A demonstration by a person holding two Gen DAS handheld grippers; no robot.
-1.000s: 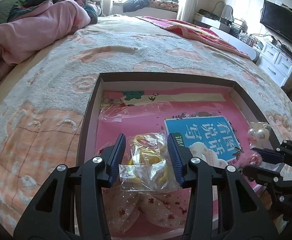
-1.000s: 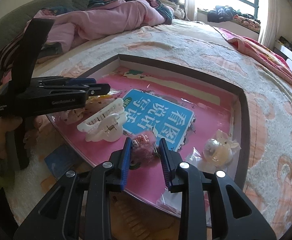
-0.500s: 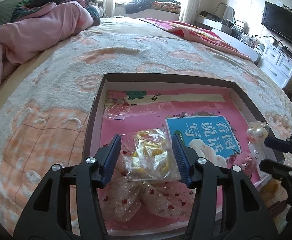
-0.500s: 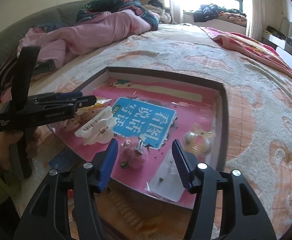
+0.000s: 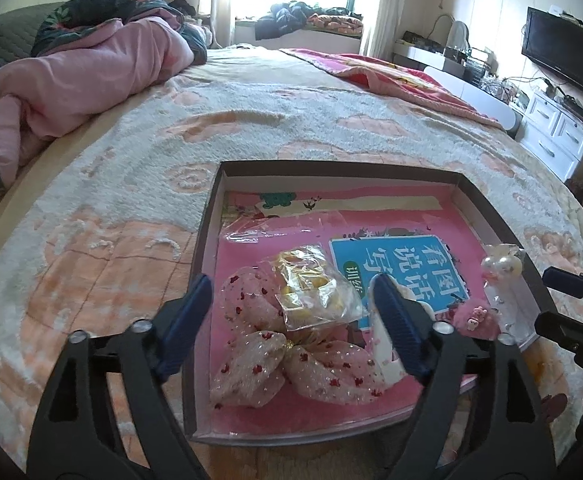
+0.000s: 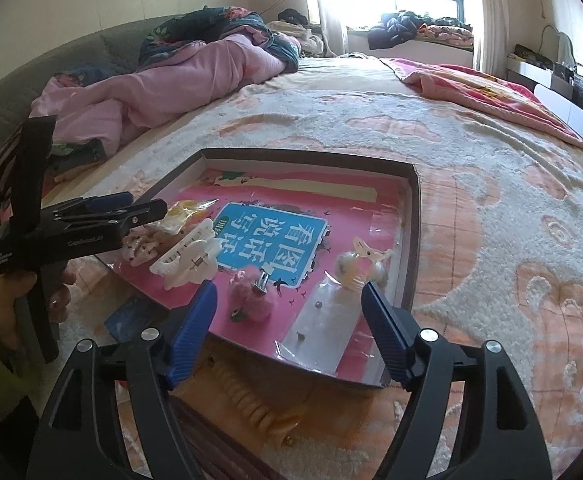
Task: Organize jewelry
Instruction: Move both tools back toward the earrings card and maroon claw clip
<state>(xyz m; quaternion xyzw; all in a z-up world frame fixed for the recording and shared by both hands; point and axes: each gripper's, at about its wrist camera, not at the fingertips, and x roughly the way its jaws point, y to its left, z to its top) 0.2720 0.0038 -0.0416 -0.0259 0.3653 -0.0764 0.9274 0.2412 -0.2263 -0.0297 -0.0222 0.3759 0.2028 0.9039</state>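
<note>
A shallow dark-rimmed box (image 5: pixel 207 216) with a pink floor lies on the bed; it also shows in the right wrist view (image 6: pixel 413 216). In it lie a clear bag of yellow pieces (image 5: pixel 313 290), a pink dotted bow (image 5: pixel 291 356), a white claw clip (image 6: pixel 189 254), a fuzzy pink clip (image 6: pixel 249 294), a pearl clip (image 6: pixel 361 264) and a flat clear packet (image 6: pixel 323 326). My left gripper (image 5: pixel 291 320) is open, above the bag and bow. My right gripper (image 6: pixel 289 332) is open, just before the fuzzy clip and packet.
A blue-and-pink booklet (image 5: pixel 401 266) lines the box floor. A pink quilt (image 5: pixel 71 80) is heaped at the far left of the bed. A beige comb-like piece (image 6: pixel 251 400) and a blue card (image 6: pixel 129 316) lie outside the box's near edge.
Both grippers have opened wide and drawn back. The left let go of the yellow bag, the right let go of the fuzzy pink clip; both items now rest in the box.
</note>
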